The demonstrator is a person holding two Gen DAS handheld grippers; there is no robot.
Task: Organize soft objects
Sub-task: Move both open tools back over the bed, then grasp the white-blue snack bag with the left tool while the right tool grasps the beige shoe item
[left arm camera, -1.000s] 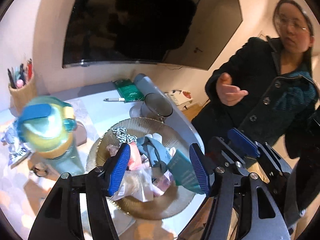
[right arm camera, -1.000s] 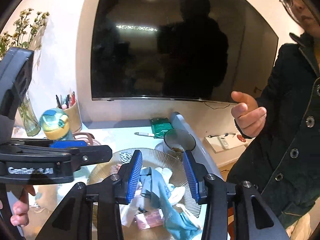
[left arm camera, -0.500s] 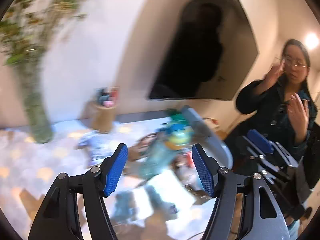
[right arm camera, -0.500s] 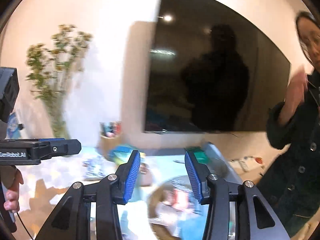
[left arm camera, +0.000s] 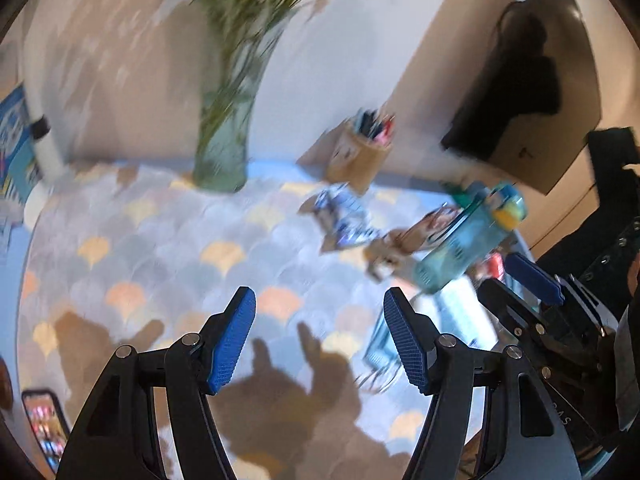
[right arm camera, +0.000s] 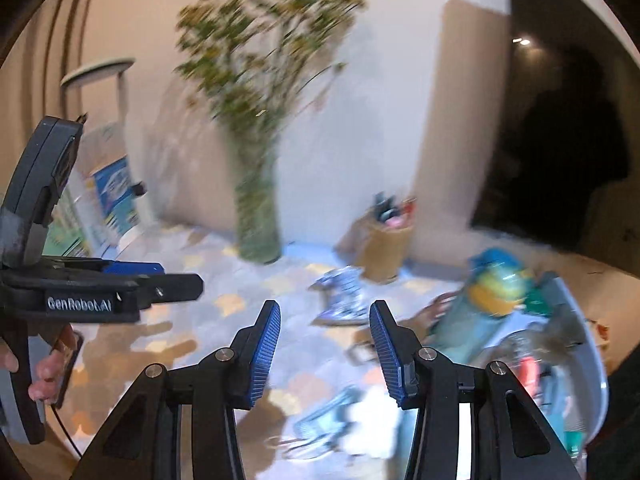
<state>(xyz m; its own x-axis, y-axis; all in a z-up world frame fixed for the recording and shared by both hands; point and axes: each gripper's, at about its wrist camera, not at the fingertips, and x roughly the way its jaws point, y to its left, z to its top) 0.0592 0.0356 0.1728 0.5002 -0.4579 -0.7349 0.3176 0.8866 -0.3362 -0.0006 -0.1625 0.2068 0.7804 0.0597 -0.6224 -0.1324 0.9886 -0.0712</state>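
Note:
Both views are motion-blurred. My left gripper (left arm camera: 320, 336) is open and empty above the scallop-patterned tablecloth (left arm camera: 160, 248). My right gripper (right arm camera: 324, 352) is open and empty too; it also shows at the right edge of the left wrist view (left arm camera: 532, 276). The left gripper shows at the left of the right wrist view (right arm camera: 132, 272). The plate with the soft things (right arm camera: 560, 364) is a blur at the far right, partly behind the right finger. A crumpled blue-and-white soft item (left arm camera: 344, 216) lies mid-table and shows in the right wrist view (right arm camera: 340, 292).
A glass vase of flowers (left arm camera: 224, 148) stands at the back by the wall. A wooden pen holder (left arm camera: 360, 156) stands right of it. A blue-green bottle with a yellow band (left arm camera: 472, 236) stands right. A phone (left arm camera: 44, 428) lies bottom left. A dark TV (left arm camera: 532, 64) hangs right.
Both grippers have swung left, away from the plate of soft things toward the vase side of the table. Both stayed open. The woman has dropped out of view.

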